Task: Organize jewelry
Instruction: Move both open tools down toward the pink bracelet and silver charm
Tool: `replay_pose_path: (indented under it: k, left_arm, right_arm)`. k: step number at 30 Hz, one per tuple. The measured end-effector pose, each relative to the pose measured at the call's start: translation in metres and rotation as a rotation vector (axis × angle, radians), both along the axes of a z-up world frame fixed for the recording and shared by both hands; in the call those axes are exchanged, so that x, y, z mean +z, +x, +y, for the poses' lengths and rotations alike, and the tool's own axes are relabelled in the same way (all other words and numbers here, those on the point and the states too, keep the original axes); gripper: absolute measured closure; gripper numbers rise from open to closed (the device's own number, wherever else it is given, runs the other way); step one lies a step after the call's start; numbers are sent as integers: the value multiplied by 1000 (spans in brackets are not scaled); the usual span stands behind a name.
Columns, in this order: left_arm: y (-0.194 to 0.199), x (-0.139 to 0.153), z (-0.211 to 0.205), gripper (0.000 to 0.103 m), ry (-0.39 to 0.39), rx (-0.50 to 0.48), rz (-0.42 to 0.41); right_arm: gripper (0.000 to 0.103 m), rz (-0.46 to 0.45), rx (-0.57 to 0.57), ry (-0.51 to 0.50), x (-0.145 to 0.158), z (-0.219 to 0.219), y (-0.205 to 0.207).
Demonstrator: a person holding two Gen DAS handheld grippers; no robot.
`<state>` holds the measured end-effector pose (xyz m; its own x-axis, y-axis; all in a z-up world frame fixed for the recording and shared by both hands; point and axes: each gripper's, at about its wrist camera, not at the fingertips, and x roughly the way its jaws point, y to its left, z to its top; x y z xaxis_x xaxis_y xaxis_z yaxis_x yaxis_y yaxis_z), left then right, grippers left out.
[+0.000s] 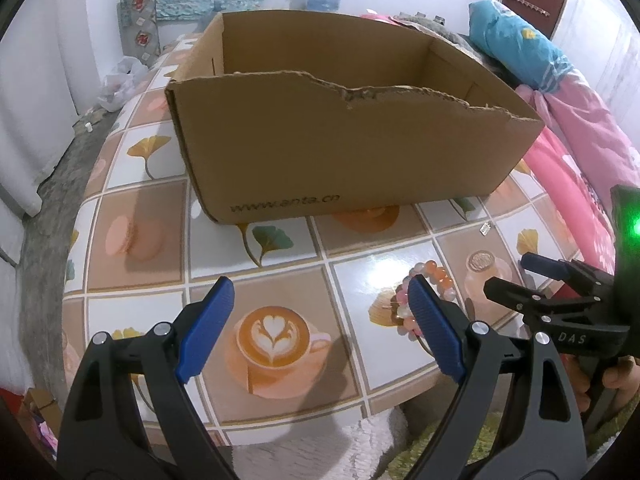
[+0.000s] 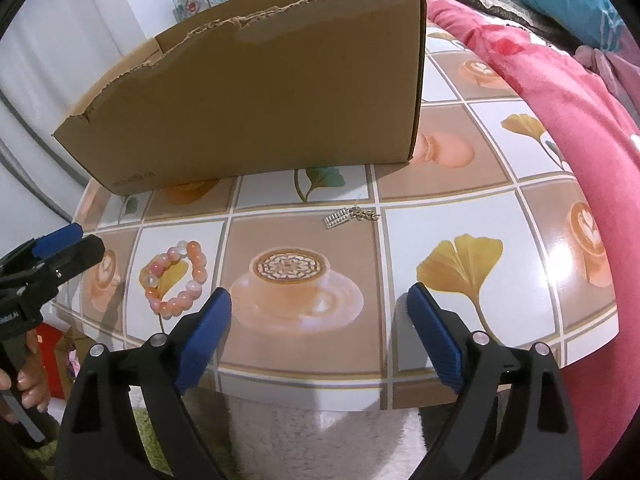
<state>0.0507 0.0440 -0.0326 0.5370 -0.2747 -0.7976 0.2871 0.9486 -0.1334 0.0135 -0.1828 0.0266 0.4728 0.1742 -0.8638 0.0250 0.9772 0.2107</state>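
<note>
Bead bracelet [image 2: 176,278] on table | box [image 1: 340,152] print "www.anta.cn" | both tools spread, empty

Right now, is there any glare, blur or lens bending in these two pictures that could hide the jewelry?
Left wrist view: sharp, fisheye curves the table edges; a green light flares at right; the left gripper's finger covers part of the bead bracelet. Right wrist view: sharp; glare sits on the tablecloth at far right, clear of the bead bracelet and the small chain.
</note>
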Motion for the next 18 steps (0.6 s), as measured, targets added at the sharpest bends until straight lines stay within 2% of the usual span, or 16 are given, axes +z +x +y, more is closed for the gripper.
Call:
replay_pose_path:
  k: [18]
  left_arm:
    - [-1,-3,-16,18,35,-2,22]
  right_arm:
    - [9,-5,7,47,-2,-6,1]
